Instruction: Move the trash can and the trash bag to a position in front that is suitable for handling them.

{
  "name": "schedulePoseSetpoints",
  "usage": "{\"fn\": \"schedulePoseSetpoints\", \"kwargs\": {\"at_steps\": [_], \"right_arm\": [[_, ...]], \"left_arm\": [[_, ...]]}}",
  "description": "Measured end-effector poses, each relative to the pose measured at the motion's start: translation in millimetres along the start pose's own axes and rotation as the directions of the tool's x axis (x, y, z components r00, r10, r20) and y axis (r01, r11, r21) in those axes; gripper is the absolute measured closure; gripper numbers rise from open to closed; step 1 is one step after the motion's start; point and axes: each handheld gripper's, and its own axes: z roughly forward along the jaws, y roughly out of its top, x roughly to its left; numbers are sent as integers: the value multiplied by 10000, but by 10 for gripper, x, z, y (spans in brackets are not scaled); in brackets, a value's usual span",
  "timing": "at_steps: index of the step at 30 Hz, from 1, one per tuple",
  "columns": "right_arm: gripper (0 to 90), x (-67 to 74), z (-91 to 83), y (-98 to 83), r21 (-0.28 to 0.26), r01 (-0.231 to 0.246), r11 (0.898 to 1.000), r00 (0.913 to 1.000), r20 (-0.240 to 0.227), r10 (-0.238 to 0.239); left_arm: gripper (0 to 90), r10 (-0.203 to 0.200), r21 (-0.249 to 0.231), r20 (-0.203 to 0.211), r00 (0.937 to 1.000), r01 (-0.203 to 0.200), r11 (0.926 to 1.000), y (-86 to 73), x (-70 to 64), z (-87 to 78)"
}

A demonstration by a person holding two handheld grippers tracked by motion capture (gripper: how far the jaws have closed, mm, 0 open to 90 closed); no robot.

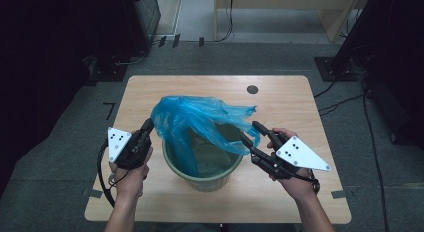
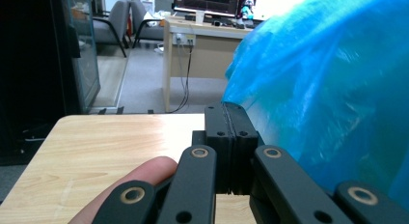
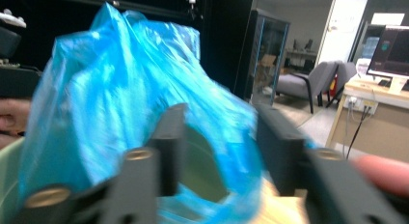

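Note:
A thin blue plastic bag (image 1: 195, 117) (image 2: 328, 89) (image 3: 111, 89) billows above a green bin (image 1: 220, 174) (image 3: 7, 175) in the middle of the wooden table (image 1: 285, 112), with part of it hanging down inside. My left gripper (image 1: 148, 123) (image 2: 230, 108) is shut, and the bag's left edge runs into its jaw tips and looks pinched there. My right gripper (image 1: 250, 132) (image 3: 222, 137) is at the bin's right rim. Its jaws stand apart with the bag's right edge between them, and the pads are not pressed on it.
A round dark hole (image 1: 252, 89) sits near the table's far edge. Bare tabletop lies on both sides of the bin. Beyond the table are a pale desk (image 1: 280, 7), dark racks at left and right, and cables (image 1: 345, 99) on the grey floor.

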Motion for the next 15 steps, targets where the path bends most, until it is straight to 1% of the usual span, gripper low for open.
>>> {"fn": "schedulePoseSetpoints", "kwargs": {"at_steps": [1, 2, 3, 4, 5, 6, 8, 9, 12, 14, 15], "right_arm": [[724, 9, 15, -4, 96, 10, 10000, 10000, 56, -11], [791, 18, 30, -11, 114, -46, 9999, 10000, 66, 45], [830, 23, 41, -17, 89, -77, 9999, 10000, 8, 77], [879, 34, 50, -24, 71, -63, 10000, 10000, 68, 63], [896, 43, 56, -28, 82, -17, 10000, 9998, 173, 16], [900, 55, 67, -32, 74, -28, 10000, 9996, 271, 26], [900, 66, 67, -30, -33, -167, 9999, 9991, 391, 168], [900, 71, 63, -23, -102, -253, 9996, 9987, 437, 257], [900, 86, 31, 17, -345, -440, 9984, 9977, 502, 457], [900, 107, 9, 47, -521, -479, 9975, 9976, 484, 504], [900, 126, 1, 60, -581, -443, 9973, 9978, 477, 471]], "left_arm": [[896, -3, -5, -1, 10000, 3, 10000, -10, -1, 6], [896, 16, 11, 42, 10000, -16, 10000, -15, -5, 7], [892, 39, -8, 88, 10000, -39, 10000, -17, -12, 7], [868, 43, -60, 154, 9999, -42, 10000, -16, -20, 4], [833, 102, -145, 301, 9995, -98, 9998, -8, -35, -7], [770, 145, -221, 373, 9992, -137, 9997, -1, -49, -16], [625, 292, -492, 316, 9991, -276, 9984, 33, -86, -55], [590, 276, -618, 329, 9991, -256, 9978, 55, -97, -78], [530, 209, -875, 282, 9994, -183, 9960, 132, -134, -159], [516, 190, -1110, 433, 9989, -141, 9937, 184, -174, -226], [513, 251, -1226, 547, 9982, -182, 9923, 209, -202, -261]]}}
